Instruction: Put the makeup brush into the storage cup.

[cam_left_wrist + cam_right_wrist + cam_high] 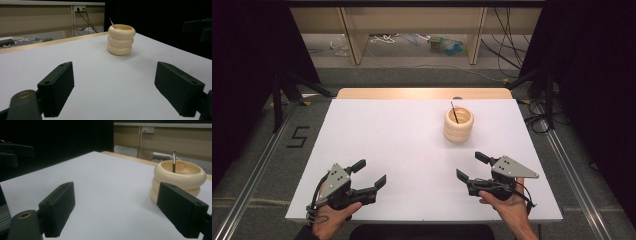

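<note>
Standing on the table point(377, 140): one ringed holder point(458, 126), one pen point(454, 113) inside.

Lab: black curtains point(242, 45), floor cables point(507, 50) (tangled).

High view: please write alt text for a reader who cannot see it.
A person holds two open grippers low over a white table, the left gripper at the near left and the right gripper at the near right. Beyond the right gripper stands a cream ringed holder with a thin dark pen leaning inside it.
</note>
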A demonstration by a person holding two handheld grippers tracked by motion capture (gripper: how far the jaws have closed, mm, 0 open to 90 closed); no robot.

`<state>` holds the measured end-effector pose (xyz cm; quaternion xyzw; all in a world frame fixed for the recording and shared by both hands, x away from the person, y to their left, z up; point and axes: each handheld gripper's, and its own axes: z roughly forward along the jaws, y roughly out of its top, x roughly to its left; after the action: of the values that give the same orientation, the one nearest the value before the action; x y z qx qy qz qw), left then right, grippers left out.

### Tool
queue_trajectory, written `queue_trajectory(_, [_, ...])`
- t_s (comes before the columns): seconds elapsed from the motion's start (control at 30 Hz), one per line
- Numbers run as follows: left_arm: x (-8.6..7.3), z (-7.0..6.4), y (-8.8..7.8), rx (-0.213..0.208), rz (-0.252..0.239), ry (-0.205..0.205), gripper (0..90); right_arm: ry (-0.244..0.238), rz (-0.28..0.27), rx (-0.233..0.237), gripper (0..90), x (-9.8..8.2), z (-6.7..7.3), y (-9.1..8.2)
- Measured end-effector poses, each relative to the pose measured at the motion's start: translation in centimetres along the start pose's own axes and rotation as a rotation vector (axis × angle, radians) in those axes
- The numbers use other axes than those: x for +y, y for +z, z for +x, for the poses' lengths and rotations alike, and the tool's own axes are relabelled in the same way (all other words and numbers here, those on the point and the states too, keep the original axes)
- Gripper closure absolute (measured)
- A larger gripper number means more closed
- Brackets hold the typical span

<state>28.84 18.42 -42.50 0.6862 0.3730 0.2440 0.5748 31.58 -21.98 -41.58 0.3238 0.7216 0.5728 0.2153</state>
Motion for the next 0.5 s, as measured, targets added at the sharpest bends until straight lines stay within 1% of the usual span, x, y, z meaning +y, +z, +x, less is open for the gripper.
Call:
queue_trajectory(0.03, [0.0,-0.01,0.0,0.0,0.0,-0.001,15.9,-0.003,0.008,0.001,16.1,-0.06,0.02,-0.18])
queue_trajectory(0.07, [-0.01,-0.01,0.0,0.0,0.001,-0.001,15.9,0.005,0.01,-0.002,16.1,-0.16,0.07,-0.28])
queue_trajectory(0.13, [0.0,-0.01,0.0,-0.001,0.001,0.001,15.9,0.004,0.003,-0.004,16.1,-0.36,0.02,-0.4])
queue_trajectory(0.2, [0.0,-0.01,0.01,-0.001,0.0,0.0,15.9,0.007,0.013,-0.017,16.1,-0.55,-0.05,-0.62])
queue_trajectory(0.3, [0.0,0.02,0.02,-0.001,0.001,0.002,15.9,0.002,0.004,-0.038,16.1,-0.71,-0.12,-0.86])
queue_trajectory(0.33, [0.0,0.04,0.03,0.0,0.002,0.002,15.9,0.008,-0.001,-0.025,16.1,-0.75,-0.14,-0.87])
queue_trajectory(0.37, [-0.01,0.06,0.04,0.0,0.002,0.003,15.9,0.003,0.008,-0.024,16.0,-0.74,-0.18,-0.96])
queue_trajectory(0.43, [0.0,0.05,0.03,0.0,0.0,0.003,15.9,0.006,0.007,-0.027,16.0,-0.8,-0.17,-0.95])
queue_trajectory(0.47, [0.0,0.05,0.02,0.0,0.0,0.003,15.9,0.006,0.021,-0.038,16.0,-0.8,-0.15,-1.01])
queue_trajectory(0.5, [0.0,0.05,0.02,0.0,-0.001,0.003,15.9,0.006,0.013,-0.031,16.0,-0.84,-0.19,-0.94])
